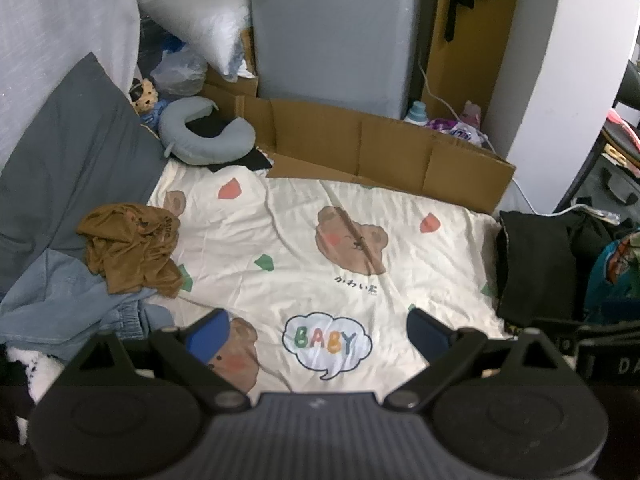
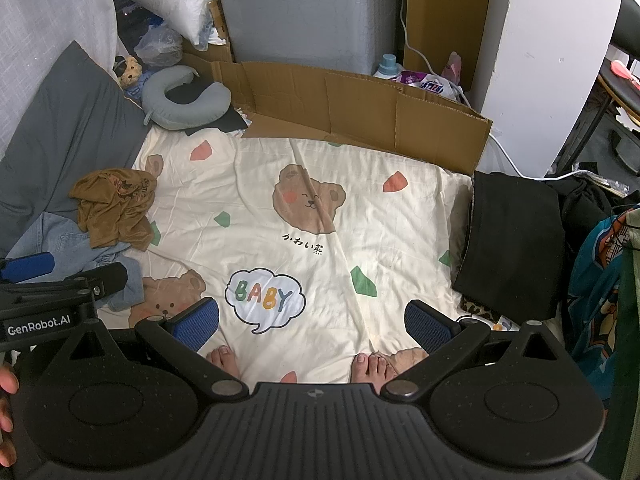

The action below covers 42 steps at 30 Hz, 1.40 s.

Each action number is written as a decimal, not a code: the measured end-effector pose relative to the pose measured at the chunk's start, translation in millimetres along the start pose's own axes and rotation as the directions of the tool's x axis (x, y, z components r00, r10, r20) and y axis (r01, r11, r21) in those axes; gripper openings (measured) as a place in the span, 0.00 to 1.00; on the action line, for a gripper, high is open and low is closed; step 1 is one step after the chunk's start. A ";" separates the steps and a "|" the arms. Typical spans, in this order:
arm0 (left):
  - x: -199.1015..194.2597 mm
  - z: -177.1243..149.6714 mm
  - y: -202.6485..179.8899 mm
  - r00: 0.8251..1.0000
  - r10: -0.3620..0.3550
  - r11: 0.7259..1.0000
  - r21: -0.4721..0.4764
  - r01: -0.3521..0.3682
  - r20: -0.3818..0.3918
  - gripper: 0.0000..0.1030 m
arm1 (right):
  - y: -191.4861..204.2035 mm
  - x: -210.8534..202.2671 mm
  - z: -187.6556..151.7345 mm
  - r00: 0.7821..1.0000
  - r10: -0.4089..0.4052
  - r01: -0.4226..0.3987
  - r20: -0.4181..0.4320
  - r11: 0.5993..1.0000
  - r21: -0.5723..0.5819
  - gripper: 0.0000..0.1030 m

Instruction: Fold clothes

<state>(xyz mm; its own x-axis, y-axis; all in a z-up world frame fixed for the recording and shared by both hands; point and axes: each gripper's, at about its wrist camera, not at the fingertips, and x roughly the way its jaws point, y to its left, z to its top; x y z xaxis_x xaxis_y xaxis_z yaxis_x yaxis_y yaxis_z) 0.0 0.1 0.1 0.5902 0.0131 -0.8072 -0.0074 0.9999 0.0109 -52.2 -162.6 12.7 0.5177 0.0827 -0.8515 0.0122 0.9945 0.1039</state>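
A crumpled brown garment [image 1: 130, 246] [image 2: 114, 206] lies at the left of a cream bear-print sheet [image 1: 320, 248] [image 2: 312, 208], on top of a light blue denim piece [image 1: 64, 300] [image 2: 52, 236]. A folded black garment [image 1: 536, 264] [image 2: 512, 240] rests at the sheet's right edge. My left gripper [image 1: 318, 338] hovers open above the sheet's near part, nothing between its blue pads; it also shows at the left of the right wrist view [image 2: 60, 268]. My right gripper [image 2: 312, 322] is open too, above the "BABY" print, holding nothing.
A cardboard box [image 1: 376, 148] [image 2: 360, 108] borders the sheet's far side, with a grey neck pillow [image 1: 208, 132] [image 2: 184, 98] and a grey cushion [image 1: 68, 152] at far left. Bare feet [image 2: 372, 364] stand at the near edge. Colourful clothes [image 2: 596, 280] hang at right.
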 end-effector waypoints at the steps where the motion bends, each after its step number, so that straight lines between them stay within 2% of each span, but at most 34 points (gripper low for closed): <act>1: -0.1 0.1 0.1 1.000 0.000 1.000 0.000 0.000 0.000 0.94 | 0.0 0.0 -0.1 1.000 0.001 -0.001 0.000 1.000 0.001 0.99; 42: 0.7 -0.6 2.0 1.000 -0.003 1.000 -0.001 0.003 -0.001 0.94 | -0.6 -0.2 0.5 1.000 0.006 -0.006 -0.002 1.000 0.004 0.99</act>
<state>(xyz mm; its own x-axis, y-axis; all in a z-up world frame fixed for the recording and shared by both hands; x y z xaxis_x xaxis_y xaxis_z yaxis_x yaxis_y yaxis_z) -0.1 2.0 -0.8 0.5897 0.0100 -0.8076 -0.0062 0.9999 0.0078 -51.8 -163.2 13.1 0.5159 0.0891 -0.8520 0.0125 0.9937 0.1115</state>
